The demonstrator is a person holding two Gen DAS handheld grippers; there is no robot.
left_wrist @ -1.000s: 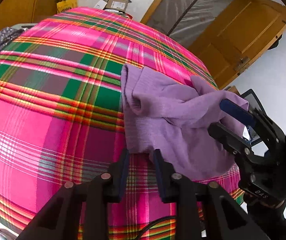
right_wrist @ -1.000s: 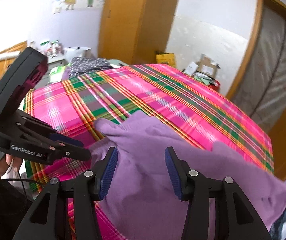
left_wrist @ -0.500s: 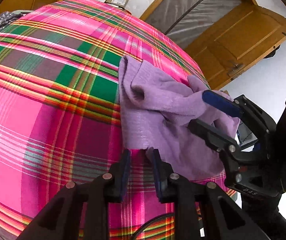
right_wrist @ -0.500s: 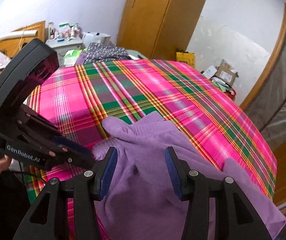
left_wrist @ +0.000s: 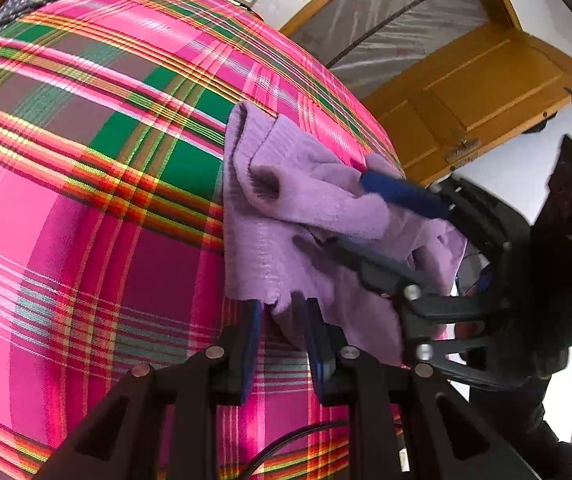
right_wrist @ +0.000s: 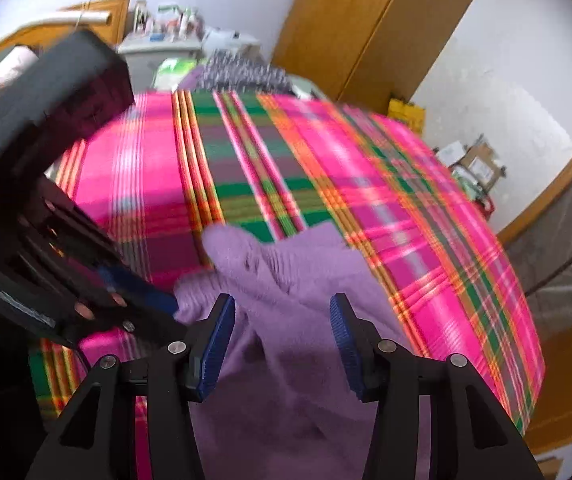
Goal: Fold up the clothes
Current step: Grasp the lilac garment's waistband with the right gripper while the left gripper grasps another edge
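Just one purple garment [left_wrist: 309, 216] on plaid cloth [left_wrist: 86, 200]; two grippers.

Over the garment [left_wrist: 309, 208], the left gripper [left_wrist: 280, 312] tilts down with jaws narrowly parted astride its near hem, while the right gripper [right_wrist: 282, 320] hangs wide-jawed above its rumpled middle.

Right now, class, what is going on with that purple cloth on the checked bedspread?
A person holds a two-finger gripper in each hand and works on a crumpled purple garment that lies on a pink, green and orange plaid bedspread. The left gripper has the garment's near hem corner between its fingers; whether the pads pinch it is unclear. The right gripper hangs open above the bunched middle of the cloth, gripping nothing. The garment is not yet folded or laid flat.
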